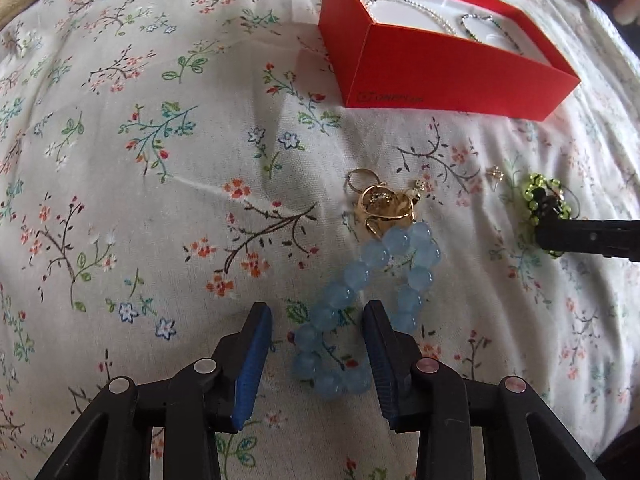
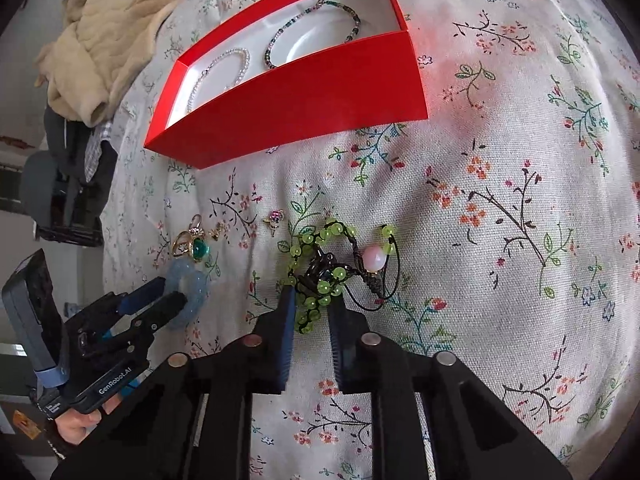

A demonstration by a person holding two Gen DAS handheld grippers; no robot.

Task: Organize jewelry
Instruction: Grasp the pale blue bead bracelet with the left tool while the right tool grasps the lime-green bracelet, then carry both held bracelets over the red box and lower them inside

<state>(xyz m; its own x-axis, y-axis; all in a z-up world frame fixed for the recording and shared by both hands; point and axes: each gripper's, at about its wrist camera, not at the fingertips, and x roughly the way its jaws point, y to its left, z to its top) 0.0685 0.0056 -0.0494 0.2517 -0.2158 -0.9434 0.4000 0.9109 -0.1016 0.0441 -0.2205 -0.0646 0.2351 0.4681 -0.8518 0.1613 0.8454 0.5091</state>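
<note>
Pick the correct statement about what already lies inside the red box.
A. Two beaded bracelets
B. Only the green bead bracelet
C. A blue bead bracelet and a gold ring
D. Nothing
A: the red box holds a pale beaded bracelet and a dark multicoloured beaded bracelet on its white lining.

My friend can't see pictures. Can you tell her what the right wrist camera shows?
The right gripper is pinching a green bead bracelet with a pink bead on a flowery bedsheet. At the left, the left gripper straddles a pale blue bead bracelet, and behind sits a red box holding two bracelets.
</note>
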